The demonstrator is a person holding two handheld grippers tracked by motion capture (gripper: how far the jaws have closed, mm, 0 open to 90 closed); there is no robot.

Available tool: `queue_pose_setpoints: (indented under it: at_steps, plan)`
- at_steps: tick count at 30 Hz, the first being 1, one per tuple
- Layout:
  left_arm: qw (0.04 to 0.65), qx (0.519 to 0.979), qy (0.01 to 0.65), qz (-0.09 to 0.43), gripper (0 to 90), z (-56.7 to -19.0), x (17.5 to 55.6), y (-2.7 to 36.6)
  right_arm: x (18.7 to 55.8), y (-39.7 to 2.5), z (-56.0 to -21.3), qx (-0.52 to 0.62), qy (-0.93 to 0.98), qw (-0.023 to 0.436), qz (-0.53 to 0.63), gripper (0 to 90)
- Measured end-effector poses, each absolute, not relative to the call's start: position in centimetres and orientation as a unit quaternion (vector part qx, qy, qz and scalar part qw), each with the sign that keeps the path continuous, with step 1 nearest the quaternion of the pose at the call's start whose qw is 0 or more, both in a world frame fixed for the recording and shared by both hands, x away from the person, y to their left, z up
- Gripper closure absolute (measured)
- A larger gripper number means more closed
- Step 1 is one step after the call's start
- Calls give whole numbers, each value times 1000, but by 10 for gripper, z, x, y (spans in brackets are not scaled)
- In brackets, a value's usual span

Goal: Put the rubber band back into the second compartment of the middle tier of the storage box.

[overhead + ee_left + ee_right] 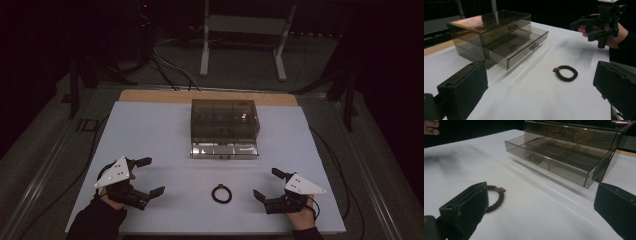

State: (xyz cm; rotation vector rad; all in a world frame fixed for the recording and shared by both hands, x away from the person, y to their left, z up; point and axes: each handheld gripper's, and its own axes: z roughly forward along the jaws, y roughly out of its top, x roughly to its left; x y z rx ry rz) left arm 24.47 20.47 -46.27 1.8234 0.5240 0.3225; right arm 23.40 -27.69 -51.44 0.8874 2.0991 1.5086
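A dark beaded bracelet point(221, 194) lies flat on the white table near the front edge, between my two grippers; it is also in the left gripper view point(567, 73) and partly behind a jaw in the right gripper view point(496, 199). A smoky clear drawer box point(224, 119) stands at the table's middle, its bottom drawer point(224, 150) pulled out, with divided compartments point(564, 157). My left gripper point(150, 176) rests open at the front left, holding nothing. My right gripper point(266, 184) is open at the front right, just right of the bracelet, and it appears across the table point(587, 30) in the left gripper view.
The white table top point(150, 130) has a wooden strip point(150, 95) along its far edge. Beyond it stand a white metal frame point(245, 30) and floor cables point(170, 70) in the dark. Cables trail off both table sides.
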Motion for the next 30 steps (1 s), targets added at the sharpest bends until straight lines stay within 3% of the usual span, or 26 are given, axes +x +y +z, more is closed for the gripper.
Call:
queue_pose_setpoints:
  at_steps: [30]
  plan:
    - [568,793,197,97,3,-471,258,147,234,-277,-515,318,752,196,542,0]
